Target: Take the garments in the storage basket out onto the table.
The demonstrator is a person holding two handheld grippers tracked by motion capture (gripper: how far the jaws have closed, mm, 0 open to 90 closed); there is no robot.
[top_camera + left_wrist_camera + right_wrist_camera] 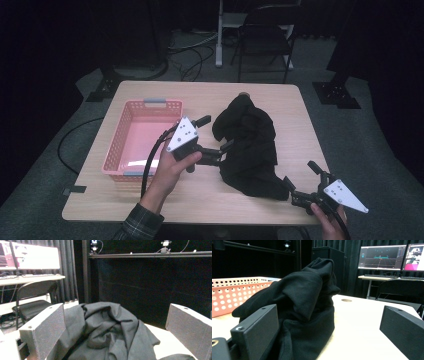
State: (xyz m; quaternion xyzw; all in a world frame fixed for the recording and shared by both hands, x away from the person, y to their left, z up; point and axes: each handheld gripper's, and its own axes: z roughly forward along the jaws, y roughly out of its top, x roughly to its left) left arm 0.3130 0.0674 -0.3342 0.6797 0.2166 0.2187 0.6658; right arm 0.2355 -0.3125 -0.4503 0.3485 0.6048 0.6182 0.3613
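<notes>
Black garment lies between left gripper's parted fingers.

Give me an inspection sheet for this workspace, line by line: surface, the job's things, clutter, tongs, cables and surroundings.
Surface: light wooden table, bare around the items.
Job's things: black garment bunched in a heap right of centre; pink perforated basket at the left, nothing seen inside.
Clutter: nothing seen.
Tongs: left tongs open, jaws either side of the garment's left edge; right tongs open at its near right corner.
Cables: black cable trails from the left tongs; more cables on the floor behind.
Surroundings: folding chair beyond the table; monitors on a desk; dark curtains.
</notes>
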